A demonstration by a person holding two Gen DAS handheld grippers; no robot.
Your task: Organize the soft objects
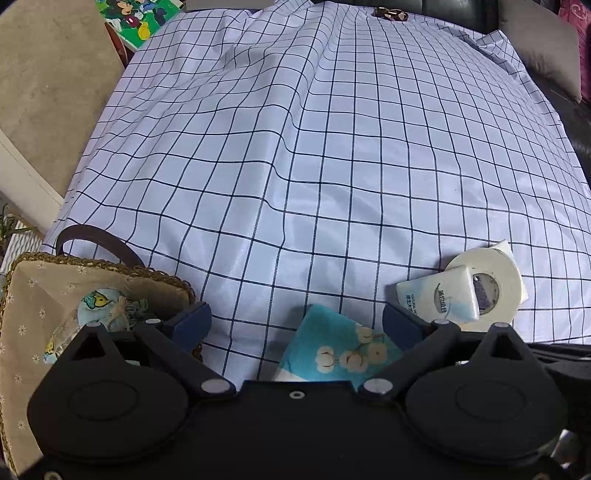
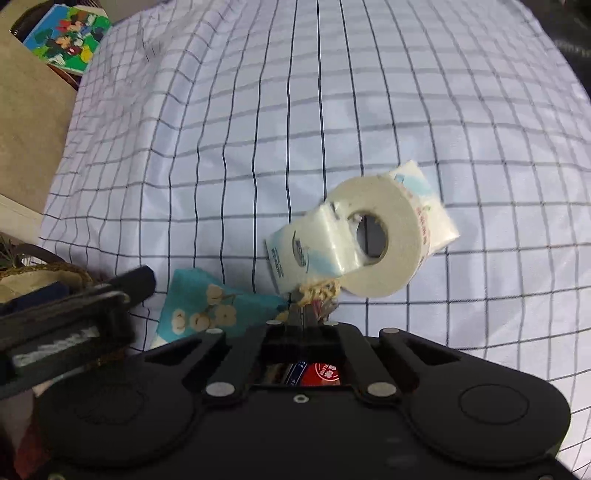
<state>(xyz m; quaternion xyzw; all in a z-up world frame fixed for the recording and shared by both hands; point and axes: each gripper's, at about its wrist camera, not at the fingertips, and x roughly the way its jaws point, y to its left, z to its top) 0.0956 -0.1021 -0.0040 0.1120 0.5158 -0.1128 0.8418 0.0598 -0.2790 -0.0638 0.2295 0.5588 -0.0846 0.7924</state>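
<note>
My left gripper (image 1: pixel 295 323) is open and hangs low over a teal tissue pack (image 1: pixel 340 350) printed with cotton flowers, which lies between its blue fingers (image 1: pixel 188 321) without touching them. To its left stands a woven basket (image 1: pixel 110 267) with a floral cloth lining and a patterned item inside. A white tissue pack (image 1: pixel 439 299) leans on a toilet roll (image 1: pixel 495 291) at the right. My right gripper (image 2: pixel 308 314) is shut on a small straw-coloured braided piece (image 2: pixel 319 291), just in front of the white pack (image 2: pixel 306 254), the roll (image 2: pixel 376 236) and the teal pack (image 2: pixel 207 310).
Everything lies on a white cloth with a dark grid (image 1: pixel 295 147). A beige cushion (image 1: pixel 48 92) borders it on the left and a cartoon-printed box (image 1: pixel 136 18) sits at the far left corner. A grey cushion (image 1: pixel 546 48) and dark upholstery are at the far right.
</note>
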